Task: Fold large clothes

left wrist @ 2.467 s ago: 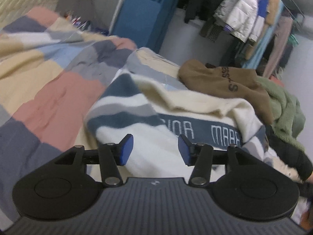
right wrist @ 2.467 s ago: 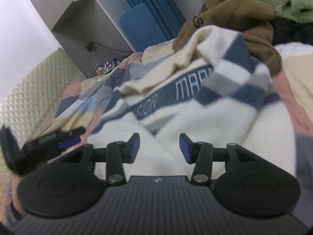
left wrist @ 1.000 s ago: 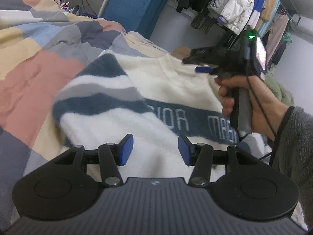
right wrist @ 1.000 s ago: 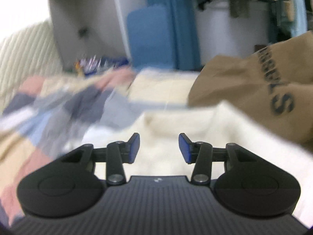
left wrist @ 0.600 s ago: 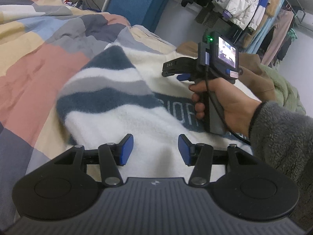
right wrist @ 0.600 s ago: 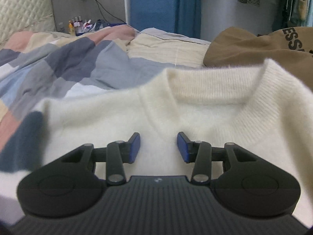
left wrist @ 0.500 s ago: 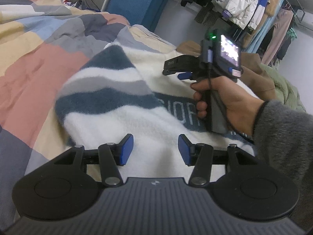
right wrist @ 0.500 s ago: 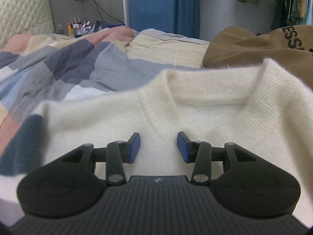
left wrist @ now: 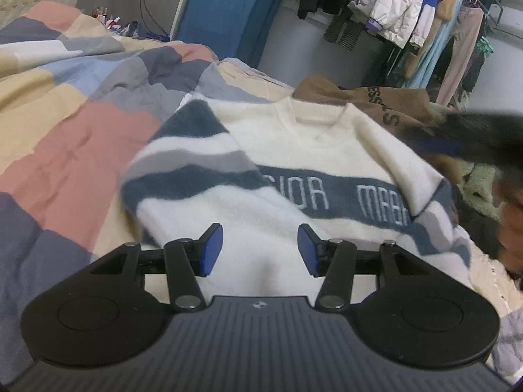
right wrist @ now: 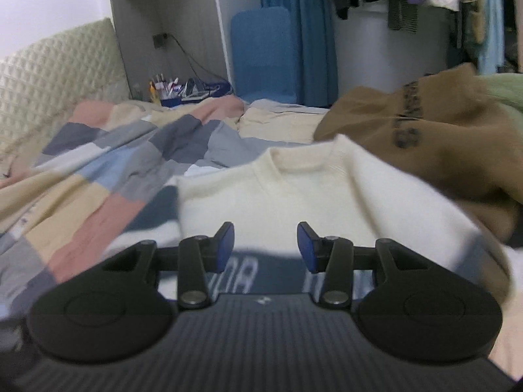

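From my seat the left wrist view gives me the most: the checked quilt (left wrist: 75,137) across the bed, and on it the cream sweater (left wrist: 313,150) laid flat, collar away from me, its blue band of letters running across the chest and one striped sleeve (left wrist: 186,166) folded in over the front. That view also catches the clothes rack (left wrist: 421,16) full of jackets, which the right wrist view mostly cuts off. The right wrist view gives me instead the padded headboard (right wrist: 55,75) and a small box of bottles and pens (right wrist: 170,93) on the nightstand, though it's too blurry to say what exactly is in there. Both show the brown hoodie (right wrist: 434,143) lying just beside the sweater's far shoulder and the blue chair (right wrist: 264,55) behind.

The left gripper (left wrist: 260,250) hangs over the sweater's lower half, jaws spread, nothing between them. The right gripper (right wrist: 264,245) is also spread and empty over the chest band; in the left view it's just a dark smear (left wrist: 470,134) at the right edge, with a bit of hand (left wrist: 510,225) below it.

Compared with half a second ago, the right gripper has pulled back from the collar, so the whole neckline is visible now, and it has swung out of the middle of the left view.
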The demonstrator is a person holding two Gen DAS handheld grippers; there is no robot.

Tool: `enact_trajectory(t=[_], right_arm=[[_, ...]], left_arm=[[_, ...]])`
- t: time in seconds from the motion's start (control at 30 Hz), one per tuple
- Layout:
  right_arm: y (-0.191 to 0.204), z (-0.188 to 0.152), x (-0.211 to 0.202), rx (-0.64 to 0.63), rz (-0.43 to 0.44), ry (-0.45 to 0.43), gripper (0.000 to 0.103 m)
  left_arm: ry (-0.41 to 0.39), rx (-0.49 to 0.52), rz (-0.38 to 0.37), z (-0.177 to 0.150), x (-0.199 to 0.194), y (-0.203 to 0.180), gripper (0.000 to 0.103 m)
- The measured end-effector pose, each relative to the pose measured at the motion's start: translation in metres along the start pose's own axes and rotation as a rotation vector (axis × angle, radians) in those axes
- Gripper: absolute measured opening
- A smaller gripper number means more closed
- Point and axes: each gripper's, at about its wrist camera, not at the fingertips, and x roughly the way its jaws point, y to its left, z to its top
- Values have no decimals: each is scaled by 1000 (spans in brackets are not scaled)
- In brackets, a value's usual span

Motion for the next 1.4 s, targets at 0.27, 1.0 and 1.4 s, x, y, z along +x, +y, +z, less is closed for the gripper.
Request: enact_trajectory(t=[0.27, 1.0, 1.4], right_arm=[[-15, -84, -115, 71, -73, 89, 46], [-92, -208, -161, 616, -143, 197, 81], [-114, -241, -123, 934, 44, 328, 82]], left_arm=[[47, 106, 13, -29, -51, -19, 57], [128, -395, 164, -53, -120, 72, 63], [303, -525, 109, -77, -77, 82, 66]])
